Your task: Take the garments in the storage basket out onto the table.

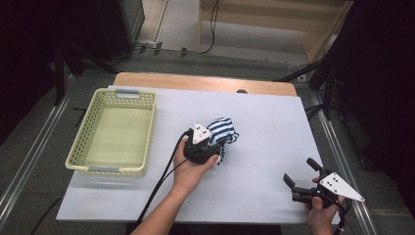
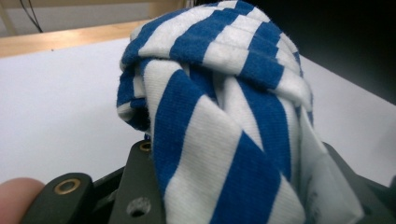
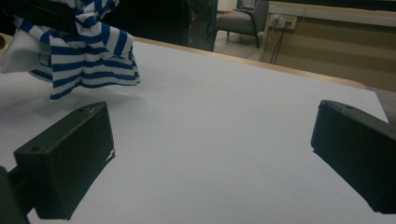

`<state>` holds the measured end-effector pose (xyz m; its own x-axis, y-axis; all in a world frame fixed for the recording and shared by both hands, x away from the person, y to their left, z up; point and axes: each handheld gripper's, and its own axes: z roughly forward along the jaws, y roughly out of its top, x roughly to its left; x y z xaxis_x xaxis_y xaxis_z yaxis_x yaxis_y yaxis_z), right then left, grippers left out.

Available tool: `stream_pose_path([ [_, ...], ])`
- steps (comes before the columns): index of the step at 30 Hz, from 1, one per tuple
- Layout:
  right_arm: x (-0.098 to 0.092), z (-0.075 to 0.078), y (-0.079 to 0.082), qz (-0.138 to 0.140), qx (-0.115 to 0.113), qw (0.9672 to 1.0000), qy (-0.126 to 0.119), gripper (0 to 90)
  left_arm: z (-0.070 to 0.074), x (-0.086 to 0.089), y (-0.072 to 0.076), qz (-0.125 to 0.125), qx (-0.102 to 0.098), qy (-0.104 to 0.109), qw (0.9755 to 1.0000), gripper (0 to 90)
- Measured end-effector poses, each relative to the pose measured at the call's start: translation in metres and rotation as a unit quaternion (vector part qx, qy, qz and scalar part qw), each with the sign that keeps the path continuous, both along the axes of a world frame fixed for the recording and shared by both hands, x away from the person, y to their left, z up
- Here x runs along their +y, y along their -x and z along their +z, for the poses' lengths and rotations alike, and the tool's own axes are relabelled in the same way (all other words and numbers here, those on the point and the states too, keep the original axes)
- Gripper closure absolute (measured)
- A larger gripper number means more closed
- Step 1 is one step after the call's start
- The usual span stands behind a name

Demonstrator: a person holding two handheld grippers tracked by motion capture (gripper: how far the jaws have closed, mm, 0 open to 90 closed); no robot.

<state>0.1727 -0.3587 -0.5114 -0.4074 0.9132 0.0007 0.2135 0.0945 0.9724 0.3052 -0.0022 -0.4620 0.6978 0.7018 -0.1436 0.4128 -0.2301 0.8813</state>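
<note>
A blue-and-white striped cloth (image 1: 223,130) is bunched into a ball near the middle of the white table sheet (image 1: 269,117). My left gripper (image 1: 215,145) is shut on it, and a hand grips the gripper body from below. In the left gripper view the striped cloth (image 2: 219,116) bulges up between the two black jaws. In the right gripper view the cloth (image 3: 88,56) hangs a little above the sheet, its loose end drooping. My right gripper (image 1: 300,171) stands open near the table's front right corner, with only bare sheet between its jaws (image 3: 210,154).
A pale green perforated basket (image 1: 78,142) sits on the left of the sheet with nothing in it. The wooden table edge (image 1: 205,82) runs along the back. Dark stands and cables surround the table.
</note>
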Motion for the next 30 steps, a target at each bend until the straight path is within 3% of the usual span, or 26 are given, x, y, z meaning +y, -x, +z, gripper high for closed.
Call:
stream_pose_path([
  [17, 0.0, 0.0, 0.0, -0.002, 0.001, 1.0, 0.001, 0.0, -0.015, -0.009, -0.001, -0.024, 0.033, -0.026, 0.9988, 59.0],
  [23, 0.0, 0.0, 0.0, -0.001, 0.001, 1.0, 0.001, 0.0, -0.016, -0.011, -0.002, -0.017, 0.055, -0.033, 0.9978, 49.1],
  [30, -0.001, 0.0, -0.001, -0.005, -0.001, 1.0, -0.001, 0.0, -0.014, -0.01, 0.001, -0.02, 0.053, -0.063, 0.9964, 27.4],
])
